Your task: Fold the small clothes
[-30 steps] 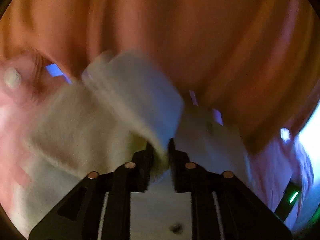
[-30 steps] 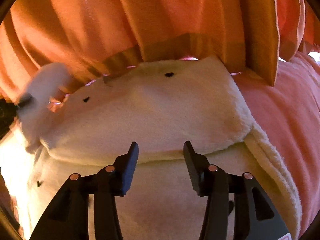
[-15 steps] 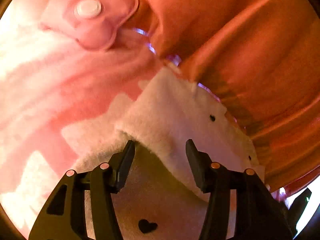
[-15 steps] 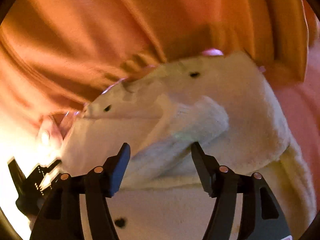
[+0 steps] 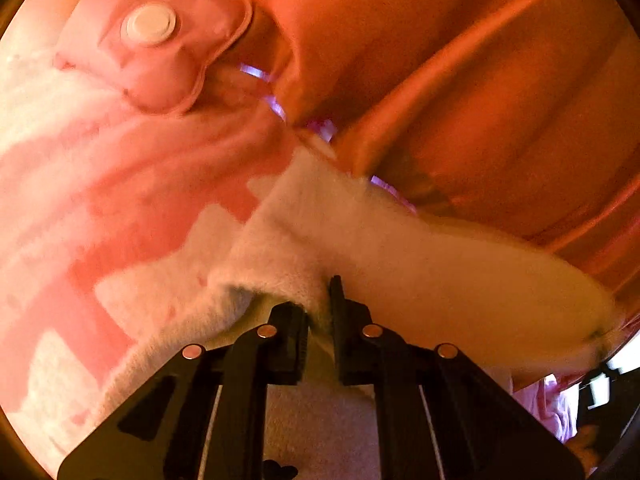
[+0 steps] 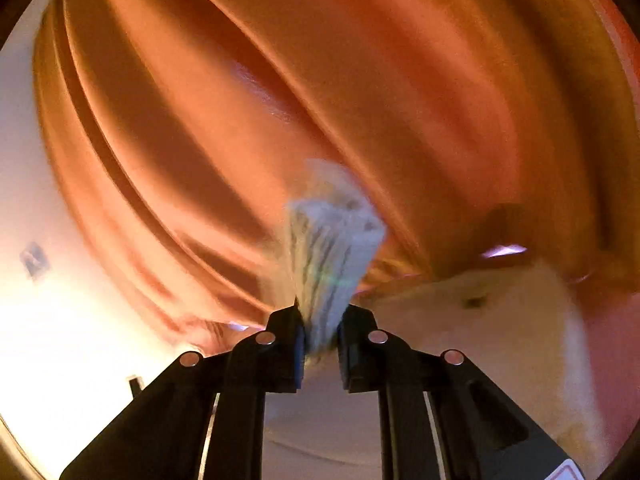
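Left gripper (image 5: 319, 312): I see it clamped on the cream fleece garment (image 5: 440, 280) fold edge.
Right gripper (image 6: 320, 320): clamped on its ribbed cuff (image 6: 334, 248).
Clearance: orange pleated curtain (image 6: 360, 80) close behind.

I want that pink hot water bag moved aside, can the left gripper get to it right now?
Probably not: the left gripper is shut on the cream garment, so it must let go first. The pink bag lies uncovered ahead.

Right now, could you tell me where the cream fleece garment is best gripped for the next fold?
Grip the cream fleece garment at its thick folded edge, coming from the near side as the left gripper does: that rim stands proud, so the jaws can close on it.
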### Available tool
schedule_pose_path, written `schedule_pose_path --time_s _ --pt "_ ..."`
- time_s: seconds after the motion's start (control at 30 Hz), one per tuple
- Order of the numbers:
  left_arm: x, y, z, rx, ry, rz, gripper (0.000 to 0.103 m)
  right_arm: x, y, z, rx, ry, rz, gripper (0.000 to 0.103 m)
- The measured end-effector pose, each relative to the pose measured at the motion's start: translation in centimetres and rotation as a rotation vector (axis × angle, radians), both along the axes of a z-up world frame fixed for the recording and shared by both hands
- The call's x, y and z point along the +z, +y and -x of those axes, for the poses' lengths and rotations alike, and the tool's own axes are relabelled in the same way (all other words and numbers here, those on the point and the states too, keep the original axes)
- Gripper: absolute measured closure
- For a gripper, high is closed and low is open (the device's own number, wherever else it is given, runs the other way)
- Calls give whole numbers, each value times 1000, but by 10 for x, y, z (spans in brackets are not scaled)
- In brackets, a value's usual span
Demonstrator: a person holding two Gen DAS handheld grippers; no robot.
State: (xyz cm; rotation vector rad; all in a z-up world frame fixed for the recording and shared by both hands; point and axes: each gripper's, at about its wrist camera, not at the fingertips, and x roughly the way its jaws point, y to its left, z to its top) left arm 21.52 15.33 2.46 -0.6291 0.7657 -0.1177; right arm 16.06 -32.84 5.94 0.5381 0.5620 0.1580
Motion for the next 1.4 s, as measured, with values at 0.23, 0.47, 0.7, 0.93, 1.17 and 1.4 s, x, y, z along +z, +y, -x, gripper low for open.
schedule_pose_path --time_s 0.23,0.47,0.7,0.93,1.17,1.4 --pt "-10 -17 1 -24 28 -88 93 -59 -32 -8 -27 197 -113 79" --pt "-8 2 7 67 25 -70 70 -60 -48 -11 -64 219 -208 58" --pt "-16 7 7 63 38 -80 74 -19 -46 3 -45 -22 -129 92" --pt "-19 1 6 48 40 -111 73 -53 -56 -8 -83 108 -34 93" --pt "-3 2 21 4 39 -149 74 -22 -63 34 -94 211 42 71" --pt "13 29 126 -266 145 -246 41 -30 -69 195 82 440 113 47"
